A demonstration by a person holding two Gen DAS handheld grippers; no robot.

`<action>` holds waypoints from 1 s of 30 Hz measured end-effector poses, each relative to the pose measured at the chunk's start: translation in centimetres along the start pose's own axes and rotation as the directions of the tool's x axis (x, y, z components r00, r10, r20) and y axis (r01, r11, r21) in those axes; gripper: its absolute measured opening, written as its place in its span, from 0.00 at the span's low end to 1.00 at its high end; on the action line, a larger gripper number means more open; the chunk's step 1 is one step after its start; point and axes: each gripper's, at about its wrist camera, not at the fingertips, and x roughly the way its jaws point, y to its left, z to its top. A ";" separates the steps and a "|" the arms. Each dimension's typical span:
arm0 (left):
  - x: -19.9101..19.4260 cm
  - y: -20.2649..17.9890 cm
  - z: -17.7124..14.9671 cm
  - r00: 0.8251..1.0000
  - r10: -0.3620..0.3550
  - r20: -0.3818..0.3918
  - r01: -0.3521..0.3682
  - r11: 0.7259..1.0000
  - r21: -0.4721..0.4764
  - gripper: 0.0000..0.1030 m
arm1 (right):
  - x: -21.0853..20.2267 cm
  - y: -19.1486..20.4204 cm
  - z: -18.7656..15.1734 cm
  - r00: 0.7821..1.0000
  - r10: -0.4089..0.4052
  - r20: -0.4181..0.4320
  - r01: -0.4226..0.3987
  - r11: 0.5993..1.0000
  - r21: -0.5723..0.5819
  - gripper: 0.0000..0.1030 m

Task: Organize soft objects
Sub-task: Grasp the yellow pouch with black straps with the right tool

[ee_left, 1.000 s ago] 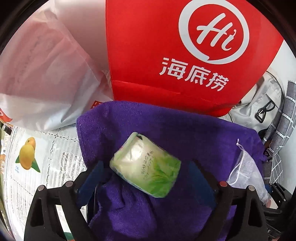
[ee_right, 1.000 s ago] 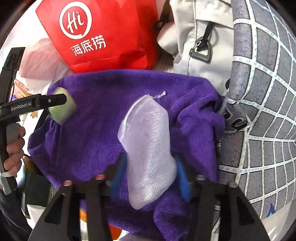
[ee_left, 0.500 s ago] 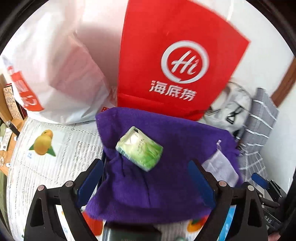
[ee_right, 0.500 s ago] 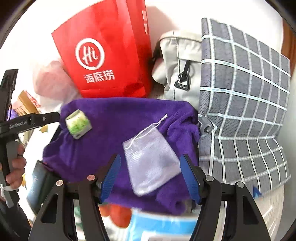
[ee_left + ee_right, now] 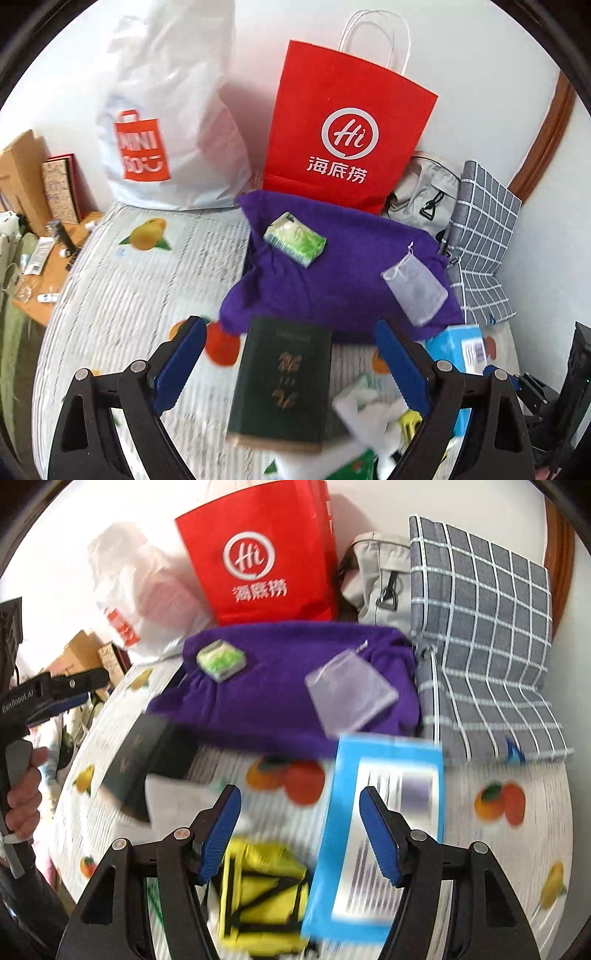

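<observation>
A purple towel (image 5: 332, 280) (image 5: 277, 698) lies bunched at the back of the fruit-print table cover (image 5: 140, 295). On it rest a green tissue pack (image 5: 295, 239) (image 5: 221, 660) at the left and a white mesh drawstring pouch (image 5: 415, 290) (image 5: 351, 696) at the right. My left gripper (image 5: 288, 328) is open and empty, hanging above a dark green book (image 5: 284, 380) in front of the towel. My right gripper (image 5: 300, 795) is open and empty too, over a blue box (image 5: 380, 830). In the right wrist view the left gripper (image 5: 55, 690) shows at the left edge, held by a hand (image 5: 22, 797).
Behind the towel stand a red paper bag (image 5: 347, 129), a white plastic bag (image 5: 166, 122), a grey backpack (image 5: 421, 192) and a grey checked cloth (image 5: 484, 229). A yellow strapped thing (image 5: 258, 886) and white paper (image 5: 362, 406) lie near the front. A cluttered wooden desk (image 5: 48, 266) is at the left.
Both grippers have drawn back and upward from the purple towel. The tissue pack and the mesh pouch, earlier between the fingers, stay lying on the towel.
</observation>
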 end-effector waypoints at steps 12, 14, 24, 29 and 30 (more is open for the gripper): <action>-2.3 2.4 -6.6 1.000 -0.014 -0.026 0.012 0.998 -0.056 0.90 | -1.5 4.4 -7.7 1.000 -0.019 -0.022 0.017 0.996 -0.092 0.54; -2.5 3.1 -7.6 0.999 -0.008 -0.033 0.006 0.998 -0.062 0.90 | -1.0 5.3 -8.3 0.999 -0.034 -0.037 0.029 0.992 -0.124 0.51; -2.4 4.7 -9.8 0.997 0.005 -0.076 -0.009 0.998 -0.057 0.90 | 3.0 7.4 -8.9 0.978 -0.190 -0.087 0.169 0.965 -0.201 0.39; -2.6 4.2 -10.2 0.997 0.000 -0.082 -0.003 0.999 -0.046 0.90 | 2.4 7.4 -8.9 0.983 -0.173 -0.061 0.159 0.969 -0.189 0.13; -2.8 4.1 -10.2 0.997 -0.002 -0.082 -0.002 0.999 -0.045 0.90 | 1.9 7.3 -8.9 0.985 -0.162 -0.052 0.150 0.971 -0.185 0.12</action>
